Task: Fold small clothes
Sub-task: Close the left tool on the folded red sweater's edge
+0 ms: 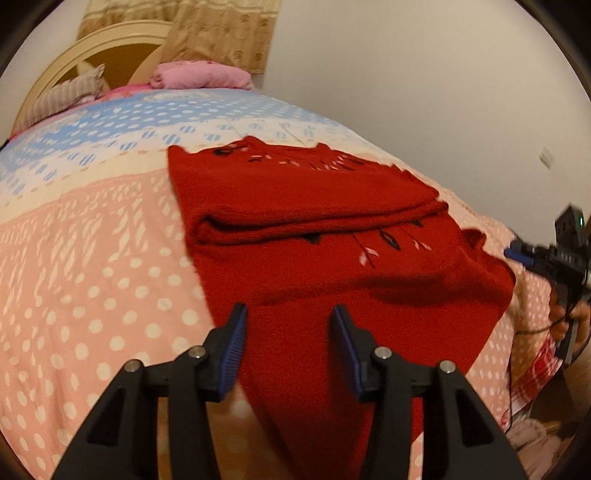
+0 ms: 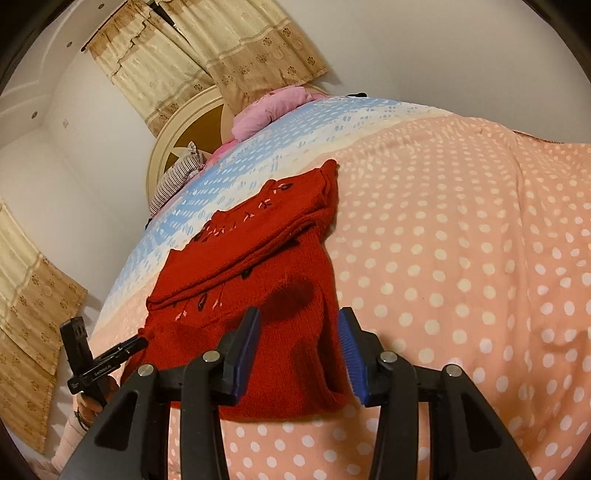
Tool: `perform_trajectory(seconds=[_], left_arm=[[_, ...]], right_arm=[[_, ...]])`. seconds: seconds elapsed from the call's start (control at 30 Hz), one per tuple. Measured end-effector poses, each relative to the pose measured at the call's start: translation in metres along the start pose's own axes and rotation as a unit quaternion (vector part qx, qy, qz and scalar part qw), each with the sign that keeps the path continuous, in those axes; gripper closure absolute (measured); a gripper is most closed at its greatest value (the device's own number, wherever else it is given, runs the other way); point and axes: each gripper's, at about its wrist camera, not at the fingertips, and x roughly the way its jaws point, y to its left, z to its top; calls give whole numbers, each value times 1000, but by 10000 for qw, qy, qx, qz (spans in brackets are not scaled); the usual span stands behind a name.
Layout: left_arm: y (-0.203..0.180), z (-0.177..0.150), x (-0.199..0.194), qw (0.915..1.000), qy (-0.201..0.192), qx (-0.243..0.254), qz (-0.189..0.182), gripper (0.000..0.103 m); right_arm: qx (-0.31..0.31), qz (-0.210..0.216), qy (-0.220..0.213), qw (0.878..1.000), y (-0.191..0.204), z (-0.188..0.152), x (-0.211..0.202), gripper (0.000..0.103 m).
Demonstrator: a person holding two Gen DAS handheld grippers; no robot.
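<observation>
- The red knit sweater (image 1: 332,266) lies on the bed, partly folded: its upper part is doubled over into a thick fold running across the garment, well ahead of both your pairs of jaws.
- Small pink and black stitched motifs show above and just below that fold.
- Your left gripper (image 1: 290,347) hovers over the near end of the sweater; red knit fills the gap between its jaws, but the blue pads (image 1: 232,354) stand clear on either side and press on nothing.
- Those left jaws are part open, holding nothing.
- Your right gripper (image 2: 299,354) sits over the opposite edge of the same garment; the sweater's hem lies under and between its jaws, mostly toward the left pad, while the right pad hangs over bare bedding.
- The right jaws are also part open, with a clear gap and no cloth pinched.
- Each gripper shows in the other's view, off at the sweater's side edge, with your hand (image 1: 569,317) around the handle.
- The quilt (image 2: 461,258) beneath the sweater is peach with white dots; beyond the jaws it turns to cream and blue bands.
- Farther ahead lie a pink pillow (image 1: 203,75) and a striped cushion (image 1: 62,98) against a cream, rounded headboard (image 1: 122,35).
- Beige patterned curtains (image 2: 221,48) hang behind it.
</observation>
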Motion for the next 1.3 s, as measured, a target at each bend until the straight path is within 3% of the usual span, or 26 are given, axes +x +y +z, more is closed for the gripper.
perform_trajectory(seconds=[0.07, 0.17, 0.23, 0.33, 0.4, 0.47, 0.53, 0.6, 0.67, 0.7, 0.73, 0.83, 0.93, 1.03, 1.1, 1.17, 1.23, 1.3], left_arm=[[-4, 1, 1, 9999, 34, 40, -156, 88], [-3, 0, 2, 9997, -12, -100, -218, 89], [-1, 1, 2, 9994, -10, -204, -266, 89], [1, 1, 6, 9993, 56, -280, -225, 86], [-2, 1, 6, 9994, 75, -237, -219, 80], [-4, 2, 8, 9992, 109, -206, -331, 64], [-6, 2, 10, 9991, 114, -173, -377, 62], [-6, 3, 12, 9989, 117, -184, -408, 64], [-2, 3, 12, 9982, 100, -337, -478, 86], [2, 3, 13, 9974, 109, -449, -546, 89], [6, 3, 13, 9960, 98, -605, -652, 90], [13, 2, 5, 9920, -106, -930, -842, 92], [16, 3, -16, 9896, -524, -1032, -854, 92], [23, 4, -30, 9857, -782, -1185, -902, 92], [25, 6, -22, 9860, -663, -1264, -867, 92], [23, 7, -5, 9899, -397, -1219, -600, 92], [25, 7, 11, 9903, -97, -1293, -497, 91], [27, 8, 10, 9886, -121, -1383, -575, 87]], right_arm=[[-163, -132, -1, 9998, 4, 1, 0, 59], [-470, -366, -58, 9982, 12, 6, -3, 56], [-775, -455, -24, 9960, 21, 9, 1, 44], [-1269, -543, 57, 9904, 33, 12, 13, 42], [-1575, -513, 155, 9861, 39, 14, 26, 42], [-1902, -476, 281, 9802, 46, 13, 40, 42], [-2474, -733, 488, 9649, 53, 7, 60, 42], [-2854, -842, 660, 9524, 56, 1, 75, 42], [-3046, -820, 780, 9457, 57, -3, 85, 42], [-3098, -759, 741, 9449, 57, -2, 87, 42], [-3079, -725, 732, 9458, 55, -1, 88, 44], [-2920, -609, 833, 9508, 54, 6, 89, 92], [-2585, -548, 774, 9613, 54, 15, 82, 95], [-2084, -638, 246, 9757, 47, 23, 58, 96], [-1665, -594, -2, 9842, 40, 27, 49, 96], [-1163, -566, -3, 9916, 29, 28, 52, 96], [-1296, -753, 235, 9884, 31, 20, 69, 96], [-1405, -762, 409, 9863, 34, 15, 81, 95]])
